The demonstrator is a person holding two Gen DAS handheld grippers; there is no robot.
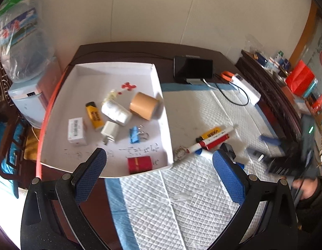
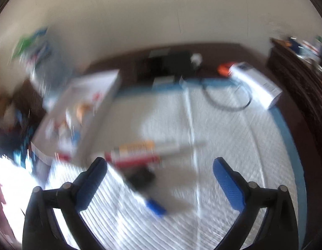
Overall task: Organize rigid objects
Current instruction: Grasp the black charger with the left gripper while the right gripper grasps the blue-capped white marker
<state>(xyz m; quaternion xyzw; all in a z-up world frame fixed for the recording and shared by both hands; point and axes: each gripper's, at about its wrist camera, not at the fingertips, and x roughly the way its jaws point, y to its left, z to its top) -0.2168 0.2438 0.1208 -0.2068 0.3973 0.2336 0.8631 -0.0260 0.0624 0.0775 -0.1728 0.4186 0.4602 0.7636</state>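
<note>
White tray is being kept at ten o'clock, markers at two. Left gripper and right gripper fingers are being held wide, empty.

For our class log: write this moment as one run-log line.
left tool: open, empty | right tool: open, empty | tray: part filled | pens: on mat
</note>
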